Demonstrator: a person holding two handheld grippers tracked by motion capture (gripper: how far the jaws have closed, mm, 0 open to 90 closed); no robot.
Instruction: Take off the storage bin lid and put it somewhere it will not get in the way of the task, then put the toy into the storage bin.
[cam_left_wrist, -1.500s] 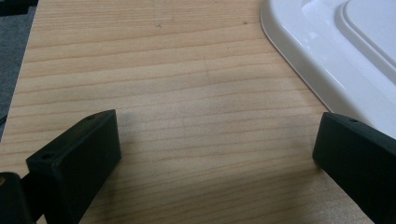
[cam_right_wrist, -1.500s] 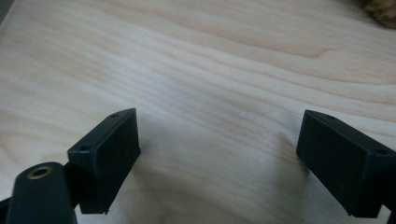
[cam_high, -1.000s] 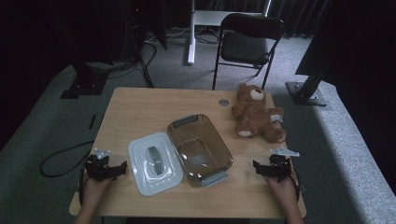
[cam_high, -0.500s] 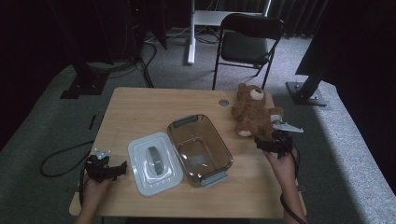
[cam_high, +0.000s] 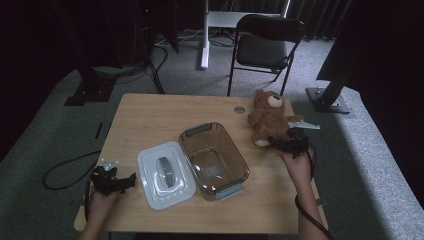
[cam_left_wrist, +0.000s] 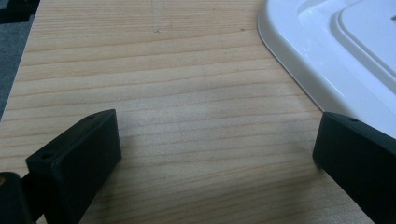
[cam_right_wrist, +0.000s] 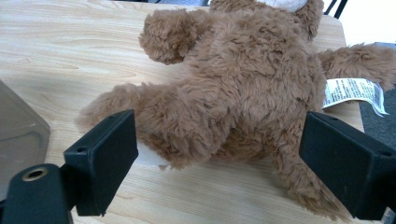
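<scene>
The teddy bear (cam_high: 267, 117) lay on the far right part of the table (cam_high: 150, 115), with its white tag (cam_right_wrist: 352, 93) sticking out to the side. The right gripper (cam_high: 289, 142) was right at the bear's lower end, jaws spread wide on both sides of its furry body, not squeezing yet. It looked ready to pinch the bear and pick it up.

Next to the bear sat a clear brown box (cam_high: 214, 160) with nothing in it, a good place for the bear to go. Its white lid (cam_high: 165, 174) lay flat beside it, out of the way. The left gripper (cam_high: 112, 181) waited near the lid, jaws wide and holding nothing.
</scene>
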